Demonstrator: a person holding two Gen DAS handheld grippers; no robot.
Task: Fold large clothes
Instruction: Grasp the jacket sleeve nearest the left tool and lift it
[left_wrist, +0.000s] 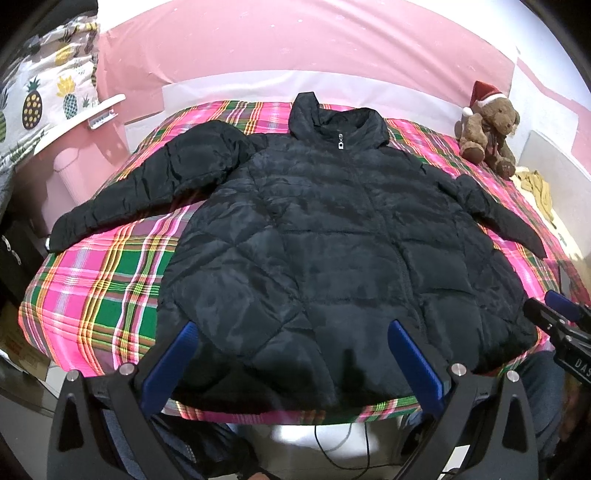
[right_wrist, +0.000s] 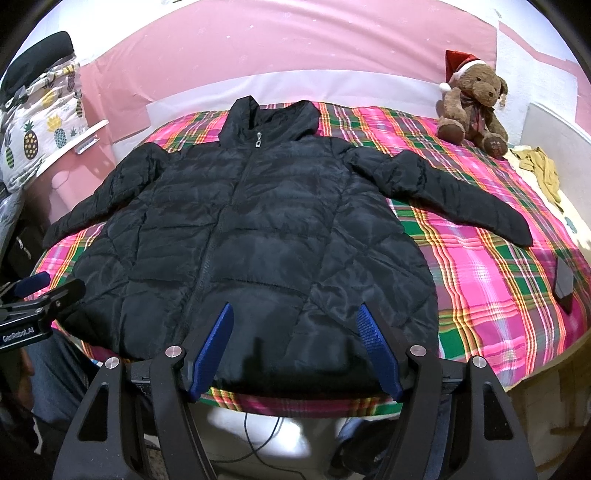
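Note:
A black quilted puffer jacket lies flat and face up on the plaid bed cover, zipped, hood toward the wall, both sleeves spread out to the sides. My left gripper hovers open over the jacket's bottom hem, with nothing between its blue fingers. My right gripper is open too, above the hem a little further right, and holds nothing. Each gripper shows at the edge of the other's view: the right one, the left one.
The pink and green plaid cover spreads over the bed. A teddy bear in a Santa hat sits at the back right beside yellowish cloth. A dark flat object lies at the right edge. Pineapple-print fabric hangs at left.

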